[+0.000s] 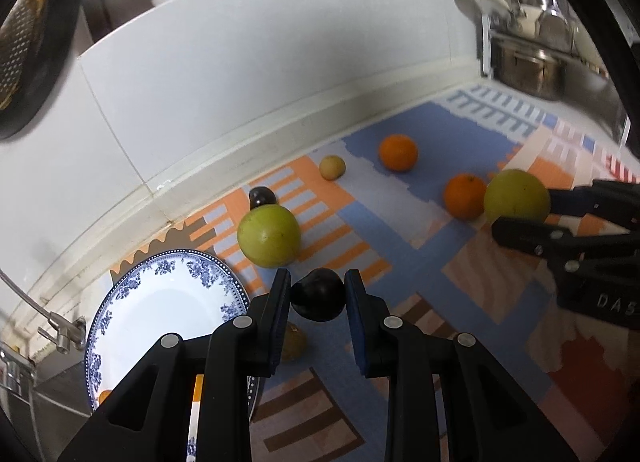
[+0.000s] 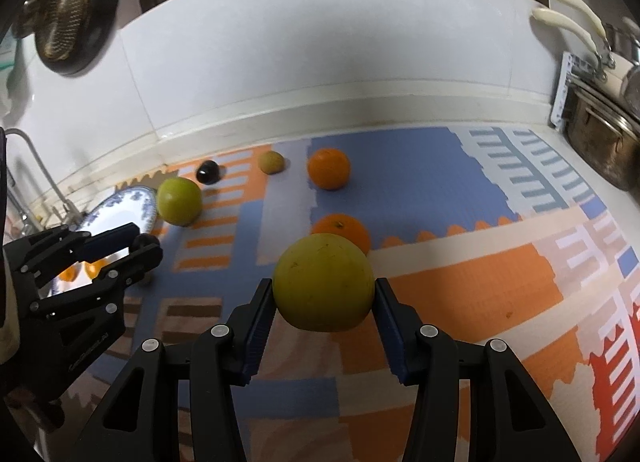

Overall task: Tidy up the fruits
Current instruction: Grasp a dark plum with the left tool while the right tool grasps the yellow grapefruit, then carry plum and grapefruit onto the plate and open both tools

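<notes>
On the patterned mat (image 2: 460, 182), left gripper (image 1: 318, 294) clamps a plum (image 1: 318, 300) near the plate (image 1: 160, 302); right gripper (image 2: 324, 302) grips a green apple (image 2: 323, 282), probably both plate-bound.

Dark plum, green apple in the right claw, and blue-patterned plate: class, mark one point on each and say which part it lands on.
Dark plum (image 1: 318, 299), left wrist view, middle of its front face.
Green apple (image 2: 323, 282), right wrist view, centre of its skin.
Blue-patterned plate (image 1: 160, 302), left wrist view, bare white centre.

Two oranges (image 2: 329, 167), two green apples (image 2: 179, 201), two dark plums (image 2: 207, 172), one small yellow fruit (image 2: 271, 162), one plate (image 1: 120, 298)
</notes>
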`<state>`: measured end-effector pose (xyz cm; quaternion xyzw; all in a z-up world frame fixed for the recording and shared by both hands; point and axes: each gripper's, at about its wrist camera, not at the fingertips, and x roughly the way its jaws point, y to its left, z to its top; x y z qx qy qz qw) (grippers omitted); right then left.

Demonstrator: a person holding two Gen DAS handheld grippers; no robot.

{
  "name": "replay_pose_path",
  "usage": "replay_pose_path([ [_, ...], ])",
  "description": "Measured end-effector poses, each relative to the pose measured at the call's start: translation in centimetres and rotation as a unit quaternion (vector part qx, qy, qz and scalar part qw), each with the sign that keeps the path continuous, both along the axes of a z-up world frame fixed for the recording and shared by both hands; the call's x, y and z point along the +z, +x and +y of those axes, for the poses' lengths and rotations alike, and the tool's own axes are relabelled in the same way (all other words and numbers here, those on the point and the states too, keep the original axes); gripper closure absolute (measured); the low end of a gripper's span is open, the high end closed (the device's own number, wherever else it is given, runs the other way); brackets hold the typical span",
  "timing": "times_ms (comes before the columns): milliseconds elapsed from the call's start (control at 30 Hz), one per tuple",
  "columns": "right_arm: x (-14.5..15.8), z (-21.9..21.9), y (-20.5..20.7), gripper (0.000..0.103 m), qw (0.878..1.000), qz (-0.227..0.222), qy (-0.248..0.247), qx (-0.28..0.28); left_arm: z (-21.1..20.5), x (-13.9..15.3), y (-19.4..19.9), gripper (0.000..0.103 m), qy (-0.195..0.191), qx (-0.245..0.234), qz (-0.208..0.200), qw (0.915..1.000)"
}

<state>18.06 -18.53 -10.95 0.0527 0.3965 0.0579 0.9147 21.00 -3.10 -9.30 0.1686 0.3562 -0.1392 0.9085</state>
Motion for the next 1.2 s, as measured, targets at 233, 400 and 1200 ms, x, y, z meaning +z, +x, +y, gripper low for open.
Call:
replay_pose_path([
  [233, 1.6, 1.3, -0.6, 0.053, 0.999, -0.017, 0.0, 0.027, 1.7, 1.5, -0.9, 0.076, -0.038, 0.02, -0.008, 0.999],
  [400, 2.8, 2.7, -1.1, 0.053, 0.998, -0.031, -0.003, 0.05, 3.2, 2.7, -1.8, 0.076, -0.06, 0.039, -0.016, 0.9973],
  [1200, 7.1, 12.1, 0.1, 0.053, 0.979, -0.08, 0.008, 0.188, 13.1, 5.5, -4.7, 0.076, -0.104, 0.168, -0.06, 0.9785],
])
